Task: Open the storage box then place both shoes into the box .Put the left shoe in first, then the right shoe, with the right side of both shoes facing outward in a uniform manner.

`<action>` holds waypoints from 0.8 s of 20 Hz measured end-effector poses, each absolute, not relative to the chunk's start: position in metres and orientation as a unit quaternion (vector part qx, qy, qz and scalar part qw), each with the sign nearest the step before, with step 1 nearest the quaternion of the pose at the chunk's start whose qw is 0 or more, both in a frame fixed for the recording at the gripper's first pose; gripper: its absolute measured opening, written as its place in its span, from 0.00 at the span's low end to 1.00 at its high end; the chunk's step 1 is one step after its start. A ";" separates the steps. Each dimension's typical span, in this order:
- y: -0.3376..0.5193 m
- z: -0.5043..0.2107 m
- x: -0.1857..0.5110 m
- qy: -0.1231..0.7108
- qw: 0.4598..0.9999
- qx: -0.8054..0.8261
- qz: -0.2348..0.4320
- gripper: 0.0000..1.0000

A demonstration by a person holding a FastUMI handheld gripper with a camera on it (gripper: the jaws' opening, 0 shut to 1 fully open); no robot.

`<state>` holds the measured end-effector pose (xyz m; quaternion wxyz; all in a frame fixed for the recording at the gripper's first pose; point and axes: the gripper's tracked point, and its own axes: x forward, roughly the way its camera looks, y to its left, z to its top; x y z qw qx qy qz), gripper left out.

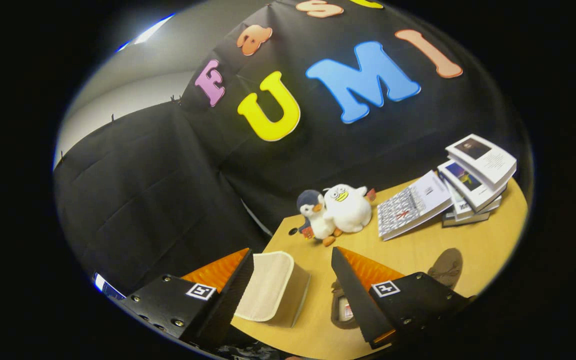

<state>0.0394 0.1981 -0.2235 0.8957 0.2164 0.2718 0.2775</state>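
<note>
My gripper [292, 251] hangs tilted above the wooden table [418, 250], open, with nothing between its fingers. The beige fabric storage box [273, 287] sits just below and between the fingers, close to the left finger, its pale top facing me. One brown shoe [446, 267] lies on the table beyond the right finger. A second brown shoe [343, 310] lies beside the box, largely hidden behind the right finger, with a label showing inside it.
Two plush toys, a penguin [313, 212] and a white duck [349, 206], sit at the table's far edge against the black cloth wall. A stack of books [470, 182] stands further right, with one open book [410, 205] leaning on it.
</note>
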 end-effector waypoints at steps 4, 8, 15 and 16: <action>0.232 -0.260 0.040 0.323 0.856 0.256 0.310 0.97; 0.276 -0.304 0.034 0.393 0.793 0.294 0.361 0.97; 0.315 -0.377 0.023 0.485 0.725 0.325 0.366 0.97; 0.321 -0.383 0.023 0.491 0.719 0.328 0.368 0.97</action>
